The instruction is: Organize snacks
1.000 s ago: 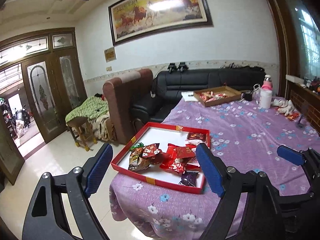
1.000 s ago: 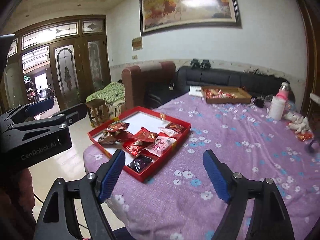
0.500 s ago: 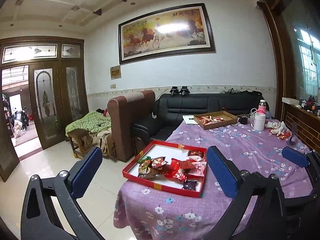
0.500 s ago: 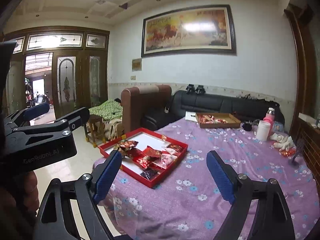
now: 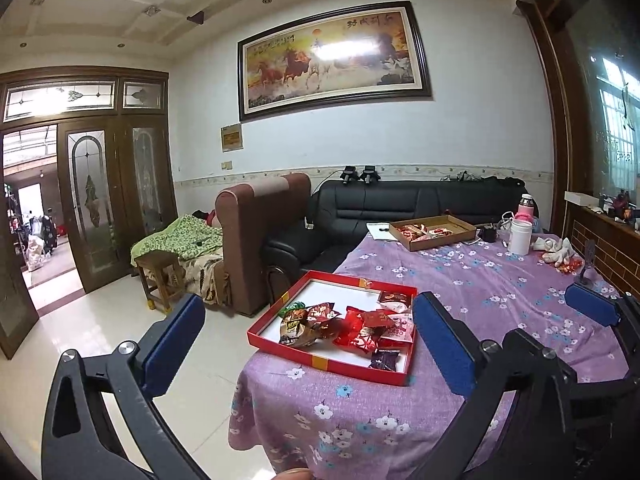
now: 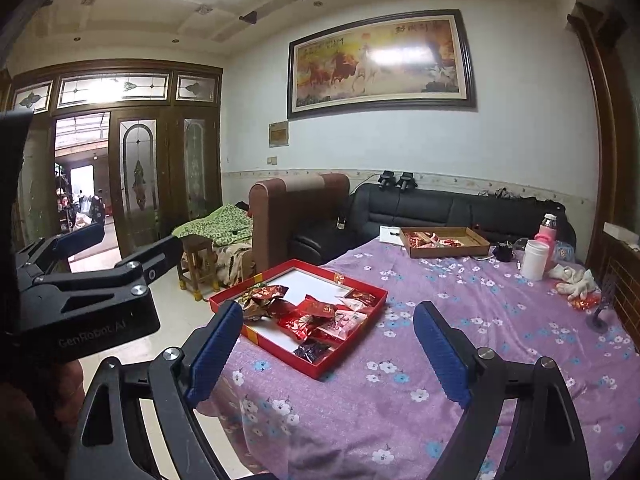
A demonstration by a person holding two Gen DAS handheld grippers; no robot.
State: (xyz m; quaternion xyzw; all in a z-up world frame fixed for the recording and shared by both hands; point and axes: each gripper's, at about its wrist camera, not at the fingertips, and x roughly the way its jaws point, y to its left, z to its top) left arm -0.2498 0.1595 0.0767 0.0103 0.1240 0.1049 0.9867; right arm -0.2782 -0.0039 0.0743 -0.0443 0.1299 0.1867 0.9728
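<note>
A red tray (image 5: 320,354) with a white floor sits at the near left corner of a table under a purple flowered cloth (image 5: 480,292). It also shows in the right wrist view (image 6: 276,345). Several snack packets (image 5: 360,326) lie piled in its near half (image 6: 316,316). A brown cardboard tray (image 5: 434,232) with more snacks stands at the far end (image 6: 444,242). My left gripper (image 5: 308,340) is open and empty, held back from the table's near edge. My right gripper (image 6: 324,344) is open and empty, beside it to the right.
A white jar (image 5: 519,236), a pink bottle (image 5: 525,208), white gloves (image 5: 558,248) and a small black stand (image 5: 587,268) are at the table's far right. A black sofa (image 5: 400,204), a brown armchair (image 5: 260,232) and a wooden stool (image 5: 158,276) stand left of the table.
Both grippers have drawn back and tilted up from the table, so the tray looks smaller and more wall and ceiling show. Both stay open and empty.
</note>
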